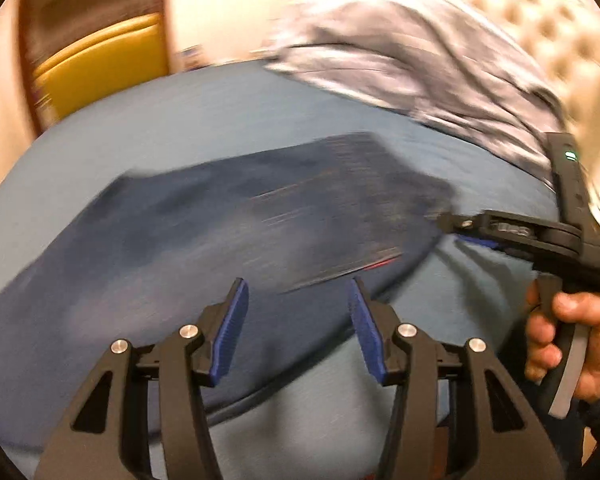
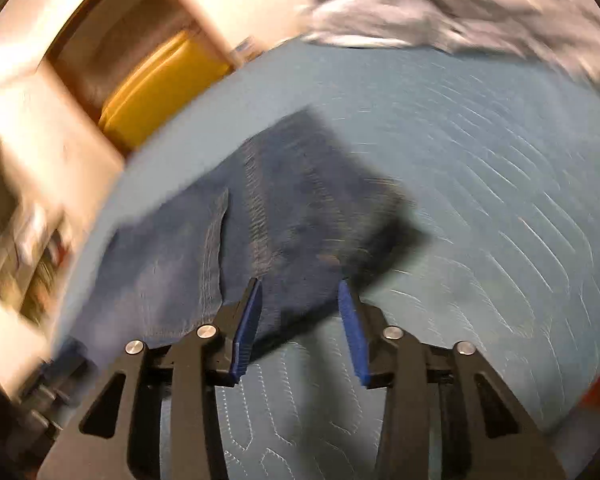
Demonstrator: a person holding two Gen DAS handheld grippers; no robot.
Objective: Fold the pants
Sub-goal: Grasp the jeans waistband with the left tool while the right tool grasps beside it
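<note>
Dark blue pants (image 1: 236, 216) lie blurred across the light blue bed (image 1: 180, 120). The left claw (image 1: 298, 312) hovers above them, jaws spread wide — nothing between. At the right, a hand (image 1: 572, 348) holds the right claw (image 1: 456, 228) at the pants' edge — its jaws unclear.

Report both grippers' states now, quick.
Left gripper: jaws open, holding nothing, over the jeans.
Right gripper: jaws open, holding nothing, at the jeans' near edge.
</note>
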